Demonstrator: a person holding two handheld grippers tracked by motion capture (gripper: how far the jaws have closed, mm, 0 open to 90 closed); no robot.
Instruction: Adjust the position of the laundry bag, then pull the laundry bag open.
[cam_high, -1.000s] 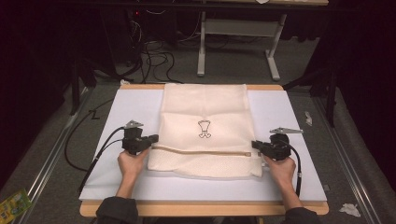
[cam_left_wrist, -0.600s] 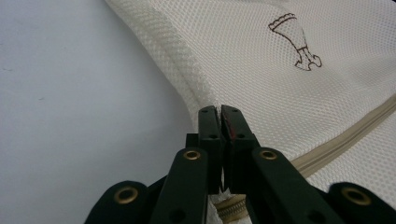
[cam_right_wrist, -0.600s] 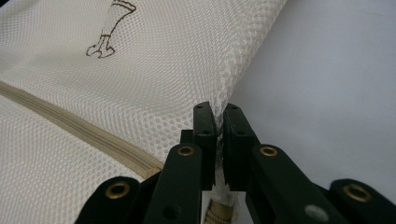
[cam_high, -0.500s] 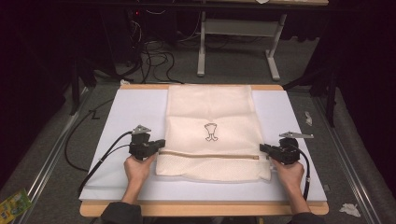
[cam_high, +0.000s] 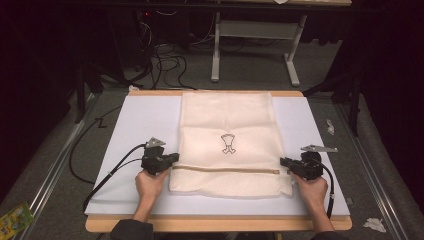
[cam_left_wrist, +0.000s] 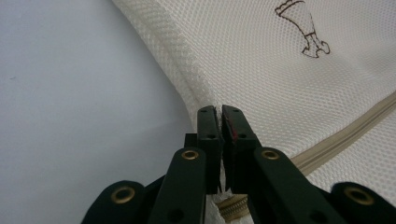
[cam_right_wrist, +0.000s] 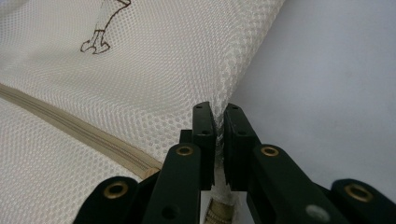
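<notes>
Left gripper (cam_high: 172, 159): jaws clamped on the left side seam of the mesh laundry bag (cam_high: 227, 145), level with the zip; in the left gripper view a thin edge of mesh sat pinched between the pads (cam_left_wrist: 209, 126).
Left hand (cam_high: 150, 182): on the gripper body, cable trailing off toward the table's left edge.
Mesh laundry bag: cream, flat on the white board (cam_high: 135, 130), centred, far end near the table's far edge, near end short of the front edge.
Motif (cam_high: 228, 143): small dark outline drawing, mid-bag, above the zip.
Zip (cam_high: 225, 170): tan band running side to side across the lower part, between the two grippers.
Right gripper (cam_high: 283, 161): jaws closed on the right side seam, at the zip's end; mesh edge caught between the pads (cam_right_wrist: 205, 126).
Right hand (cam_high: 311, 187): behind the gripper.
Risk, slip: both bites looked shallow, seam only; a hard pull could free one edge.
Risk, skew: uneven lift would likely drag the bag crooked or bunch the near flap.
Risk, snag: open mesh might catch on a pad and tear.
</notes>
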